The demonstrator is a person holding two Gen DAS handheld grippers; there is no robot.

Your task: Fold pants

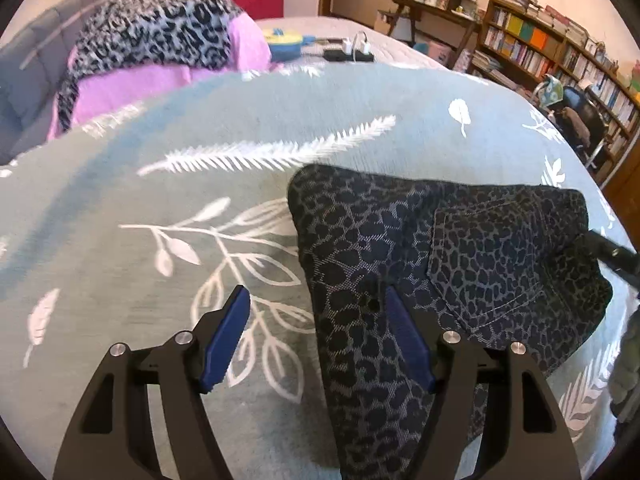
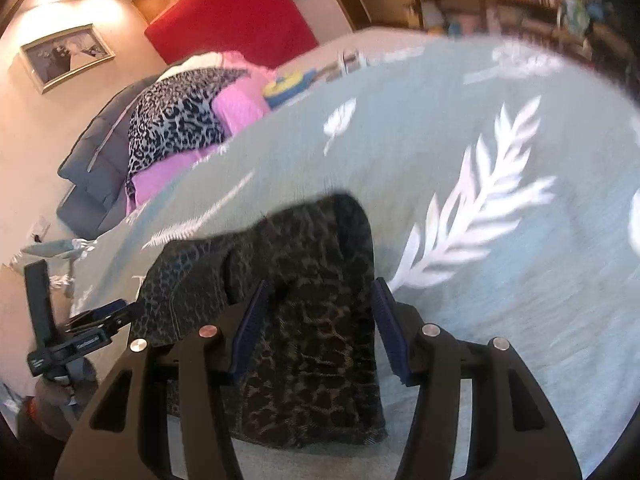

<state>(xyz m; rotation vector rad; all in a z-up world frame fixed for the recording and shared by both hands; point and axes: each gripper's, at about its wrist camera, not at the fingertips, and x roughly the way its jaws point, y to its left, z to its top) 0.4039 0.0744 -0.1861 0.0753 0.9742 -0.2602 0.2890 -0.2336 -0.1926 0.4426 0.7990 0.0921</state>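
The leopard-print pants [image 1: 440, 264] lie right of the wide-open left gripper [image 1: 316, 336], directly under the wide-open right gripper [image 2: 320, 320].

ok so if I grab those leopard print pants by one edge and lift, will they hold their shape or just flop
The pants will probably flop: they already lie in soft folds on the bedspread. The weave looks like denim with a stitched pocket, so likely fairly heavy with some body. On the textured cover they would probably drag rather than slide. Both the left hand-held gripper and the right hand-held gripper are open.
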